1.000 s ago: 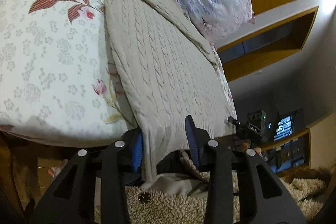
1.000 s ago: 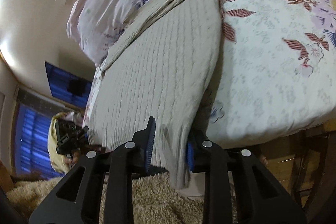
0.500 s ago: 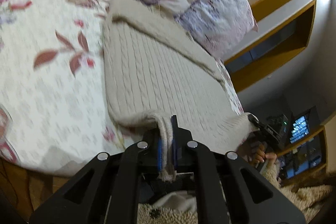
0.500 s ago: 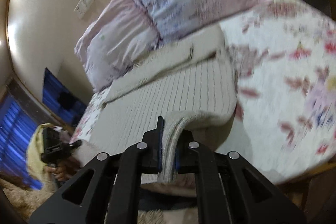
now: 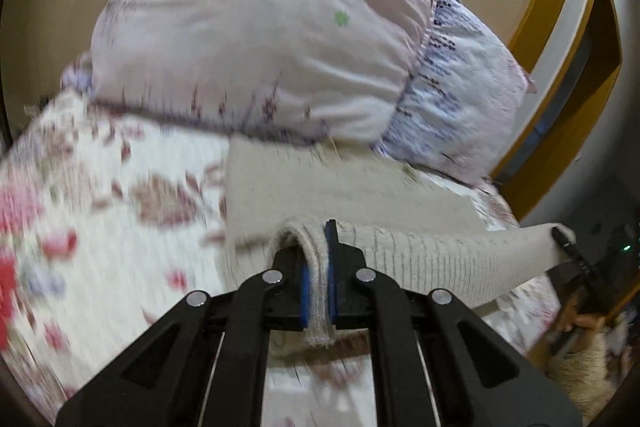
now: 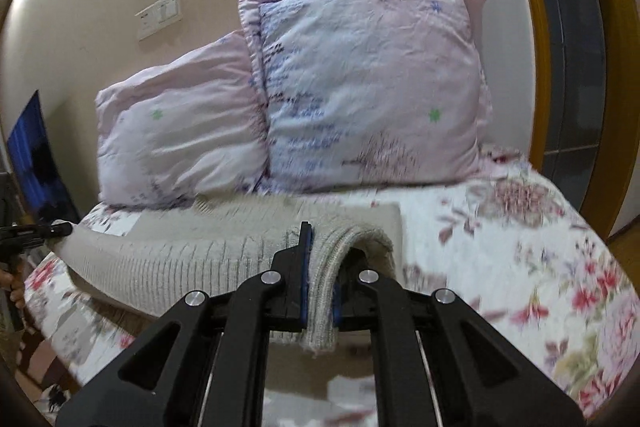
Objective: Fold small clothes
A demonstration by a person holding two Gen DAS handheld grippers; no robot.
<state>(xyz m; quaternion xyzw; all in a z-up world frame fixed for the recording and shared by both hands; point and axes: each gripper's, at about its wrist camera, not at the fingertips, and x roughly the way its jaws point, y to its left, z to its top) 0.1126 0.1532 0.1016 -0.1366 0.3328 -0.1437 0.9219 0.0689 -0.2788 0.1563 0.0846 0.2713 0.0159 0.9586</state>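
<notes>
A beige cable-knit sweater (image 5: 420, 259) lies on a floral bedspread (image 5: 100, 227). My left gripper (image 5: 318, 267) is shut on one corner of its bottom hem and holds it lifted above the bed. My right gripper (image 6: 320, 267) is shut on the other hem corner of the sweater (image 6: 180, 263). The hem hangs stretched between the two grippers, over the sweater's upper part, which lies flat toward the pillows. Each gripper shows at the edge of the other's view, the right gripper (image 5: 568, 247) and the left gripper (image 6: 44, 231).
Two pale floral pillows (image 6: 360, 107) lean on the wall at the head of the bed, just behind the sweater. The bedspread (image 6: 540, 247) extends to the right. A wooden door frame (image 6: 520, 27) stands at the right; a light switch (image 6: 158, 15) is on the wall.
Both grippers closed on the sweater's hem at the bed's edge, then lifted it and carried it forward over the sweater toward the pillows.
</notes>
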